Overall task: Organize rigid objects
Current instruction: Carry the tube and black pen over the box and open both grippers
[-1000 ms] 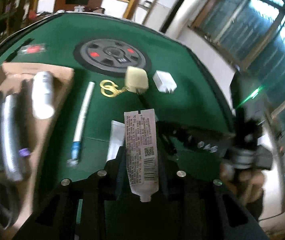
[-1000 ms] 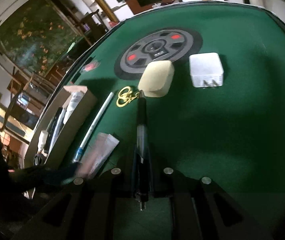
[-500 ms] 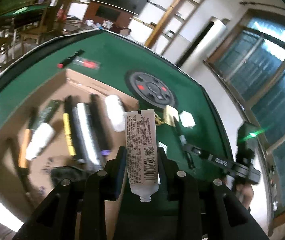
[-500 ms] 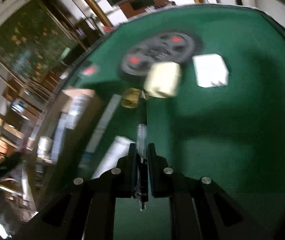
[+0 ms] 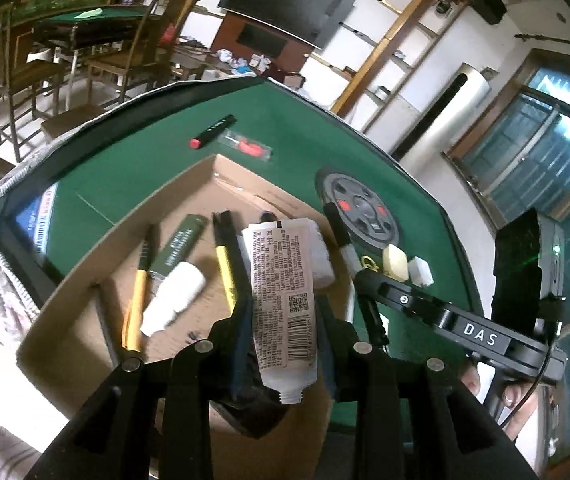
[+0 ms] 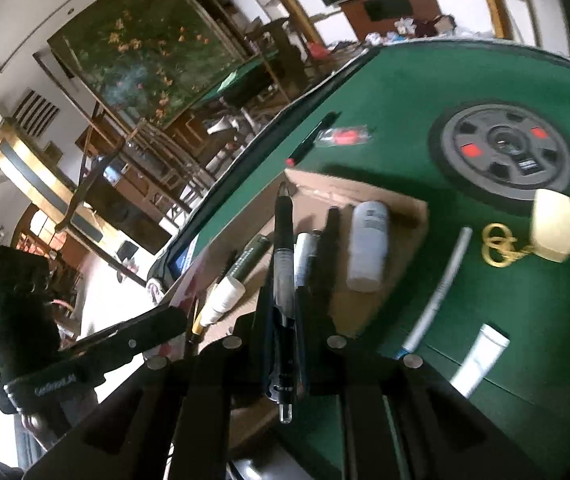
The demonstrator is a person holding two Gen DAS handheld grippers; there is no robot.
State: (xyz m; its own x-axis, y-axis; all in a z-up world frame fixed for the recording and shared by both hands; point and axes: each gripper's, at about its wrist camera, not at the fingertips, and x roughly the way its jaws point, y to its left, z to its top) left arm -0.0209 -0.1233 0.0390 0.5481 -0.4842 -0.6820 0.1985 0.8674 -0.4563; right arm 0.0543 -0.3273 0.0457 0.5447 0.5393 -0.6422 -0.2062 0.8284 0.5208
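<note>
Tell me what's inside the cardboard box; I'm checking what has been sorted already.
The cardboard box holds a white bottle, a green tube, a yellow pen and a yellow-black marker. The tube in the left gripper hides what lies beneath it.

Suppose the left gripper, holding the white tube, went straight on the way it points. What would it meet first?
Probably the open cardboard box: the left gripper aims down into it, so the tube would likely land among the pens and the white bottle there. Depth is uncertain.

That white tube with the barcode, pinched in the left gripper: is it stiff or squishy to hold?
The white tube looks flattened and creased, so probably soft and easily squeezed. It sticks out straight from the left gripper, so likely light. Being flat, it should not roll.
</note>
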